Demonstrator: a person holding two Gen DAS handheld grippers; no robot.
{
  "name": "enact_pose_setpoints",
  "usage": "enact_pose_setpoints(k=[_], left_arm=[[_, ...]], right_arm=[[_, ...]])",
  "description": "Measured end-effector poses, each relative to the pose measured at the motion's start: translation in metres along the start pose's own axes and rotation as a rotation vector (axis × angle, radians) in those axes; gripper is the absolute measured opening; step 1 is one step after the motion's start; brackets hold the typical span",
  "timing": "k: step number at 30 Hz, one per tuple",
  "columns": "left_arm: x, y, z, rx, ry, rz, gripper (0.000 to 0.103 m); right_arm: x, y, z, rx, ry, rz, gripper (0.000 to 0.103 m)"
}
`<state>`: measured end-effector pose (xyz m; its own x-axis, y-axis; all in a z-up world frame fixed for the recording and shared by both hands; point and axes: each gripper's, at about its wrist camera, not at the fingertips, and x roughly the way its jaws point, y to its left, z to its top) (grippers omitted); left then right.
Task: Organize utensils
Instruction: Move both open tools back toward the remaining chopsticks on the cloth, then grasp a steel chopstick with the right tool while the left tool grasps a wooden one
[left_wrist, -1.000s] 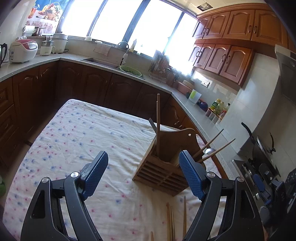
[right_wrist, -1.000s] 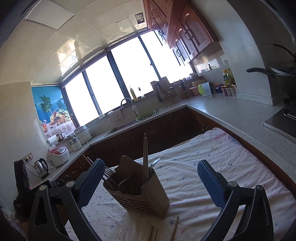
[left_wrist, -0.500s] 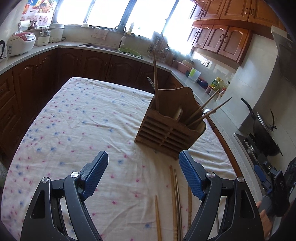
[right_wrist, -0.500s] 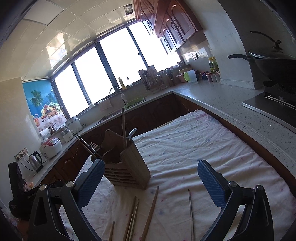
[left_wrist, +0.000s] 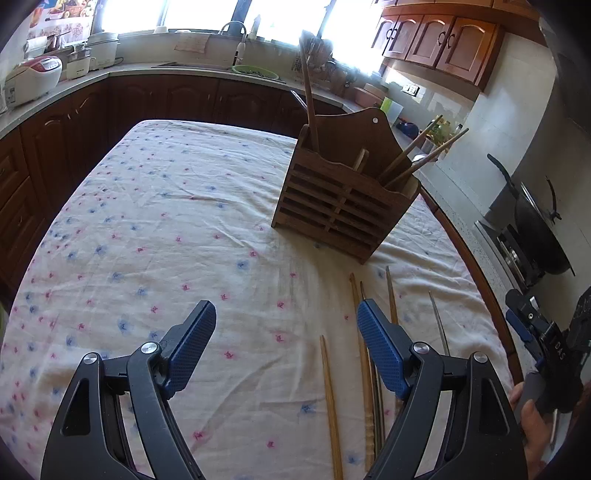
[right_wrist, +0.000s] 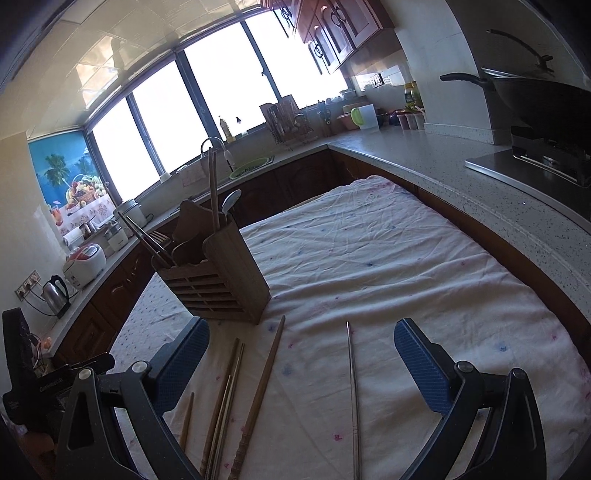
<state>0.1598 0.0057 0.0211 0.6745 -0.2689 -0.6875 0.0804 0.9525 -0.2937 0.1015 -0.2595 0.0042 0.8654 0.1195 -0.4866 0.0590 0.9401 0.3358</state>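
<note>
From the left wrist camera, we are looking along the left gripper (left_wrist: 286, 349), whose blue fingers are spread wide and holding nothing above a floral tablecloth (left_wrist: 155, 221). A wooden utensil holder (left_wrist: 343, 206) is standing ahead and to the right, already carrying a tall wooden stick in one compartment and two chopsticks leaning out of another. Loose chopsticks are lying on the cloth between us and the holder: a pale one (left_wrist: 330, 402) just inside the right finger, a turned wooden one (left_wrist: 364, 369) partly passing under that finger, and a metal one (left_wrist: 439, 325) farther right. Their long axes are all running roughly away from us toward the holder, so the fingers are straddling nothing; the pieces lie right of our centre line. The other gripper's body, held in a hand, is showing at the far right edge.

From the right wrist camera, we are seeing the right gripper (right_wrist: 301, 363) also spread wide and empty. Here the metal chopstick (right_wrist: 352, 398) is lying between the two fingers, pointing forward, and the turned wooden chopstick (right_wrist: 262, 391) is lying left of it, also between them. A pair of thinner chopsticks (right_wrist: 227, 395) is sitting nearer the left finger. The utensil holder (right_wrist: 216, 277) is ahead and left. We judge the right gripper the nearer and better placed one for the metal chopstick, needing mainly a descent.
</note>
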Motion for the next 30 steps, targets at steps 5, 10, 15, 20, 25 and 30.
enact_pose_setpoints(k=[5,10,15,20,25,30], left_arm=[[0.007,-0.006,-0.008,0.019,0.035,0.004,0.081],[0.016,-0.015,-0.019,0.057,0.077,-0.005,0.08],[0.03,-0.028,-0.029,0.114,0.128,-0.022,0.066],[0.049,-0.041,-0.037,0.176,0.198,-0.029,0.045],[0.068,-0.05,-0.048,0.218,0.268,-0.032,0.026],[0.075,-0.056,-0.049,0.262,0.268,-0.014,0.026]], right_arm=[[0.007,0.002,-0.004,-0.033,0.029,-0.011,0.101],[0.019,0.004,-0.013,-0.081,0.076,-0.036,0.099],[0.035,0.002,-0.02,-0.106,0.139,-0.05,0.085],[0.048,0.001,-0.024,-0.127,0.184,-0.068,0.071],[0.065,-0.002,-0.026,-0.145,0.233,-0.079,0.063],[0.083,-0.005,-0.024,-0.169,0.265,-0.1,0.06]])
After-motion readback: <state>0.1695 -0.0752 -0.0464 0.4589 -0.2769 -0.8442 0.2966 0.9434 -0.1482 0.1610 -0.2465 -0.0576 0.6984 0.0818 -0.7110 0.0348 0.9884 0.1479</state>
